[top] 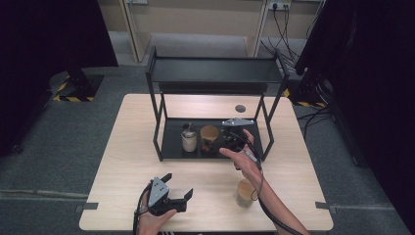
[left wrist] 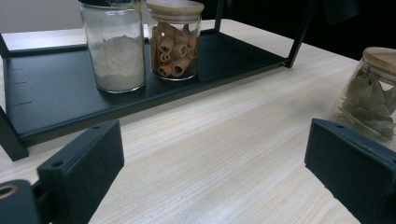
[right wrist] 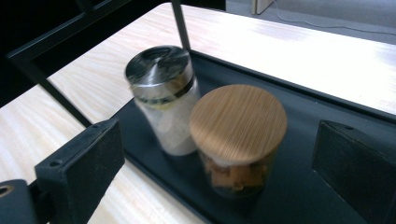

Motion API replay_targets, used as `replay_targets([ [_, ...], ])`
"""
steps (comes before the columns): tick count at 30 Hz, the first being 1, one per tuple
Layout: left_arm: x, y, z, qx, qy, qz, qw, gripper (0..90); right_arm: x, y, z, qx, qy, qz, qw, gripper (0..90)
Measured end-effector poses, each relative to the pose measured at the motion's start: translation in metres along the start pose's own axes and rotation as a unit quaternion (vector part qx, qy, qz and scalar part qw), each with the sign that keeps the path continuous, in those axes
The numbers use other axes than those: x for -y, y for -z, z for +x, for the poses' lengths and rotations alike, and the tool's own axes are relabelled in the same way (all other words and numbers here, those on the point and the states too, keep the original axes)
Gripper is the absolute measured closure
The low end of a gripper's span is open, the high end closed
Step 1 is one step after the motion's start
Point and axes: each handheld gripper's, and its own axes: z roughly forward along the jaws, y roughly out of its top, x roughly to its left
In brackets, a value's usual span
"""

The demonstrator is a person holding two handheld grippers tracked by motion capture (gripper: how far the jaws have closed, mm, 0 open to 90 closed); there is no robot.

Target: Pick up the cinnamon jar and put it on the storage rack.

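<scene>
Wooden bench [top: 132, 161] nearest, where the left gripper [top: 177, 188] rests with jaws apart, nothing between them. Beyond it a leaf jar [top: 244, 192] stands. Farther on, the right gripper [top: 227, 139] — jaws wide, empty — hovers by the pasta jar [right wrist: 238, 140], which sits on the rack's bottom shelf [top: 171, 144] beside, seemingly touching, a powder jar [right wrist: 163, 100].

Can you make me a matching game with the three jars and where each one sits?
Things:
1. white powder jar
2. cinnamon stick jar
3. leaf jar

Places:
A. on the bare wooden table, off the rack
B. on the rack's bottom shelf, metal lid
C. on the rack's bottom shelf, wooden lid

Pairs: 1-B, 2-C, 3-A
</scene>
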Motion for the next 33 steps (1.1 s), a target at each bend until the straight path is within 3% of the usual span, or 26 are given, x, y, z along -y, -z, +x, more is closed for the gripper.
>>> replay_targets([
  [17,0.0,0.0,0.0,-0.001,-0.001,0.001,1.0,3.7,0.024,0.032,-0.003,-0.023,-0.001,-0.028,0.9994,2.8],
  [33,0.0,-0.001,0.0,-0.002,0.002,0.002,1.0,3.7,0.049,0.064,0.0,-0.028,0.014,-0.052,0.9981,2.7],
])
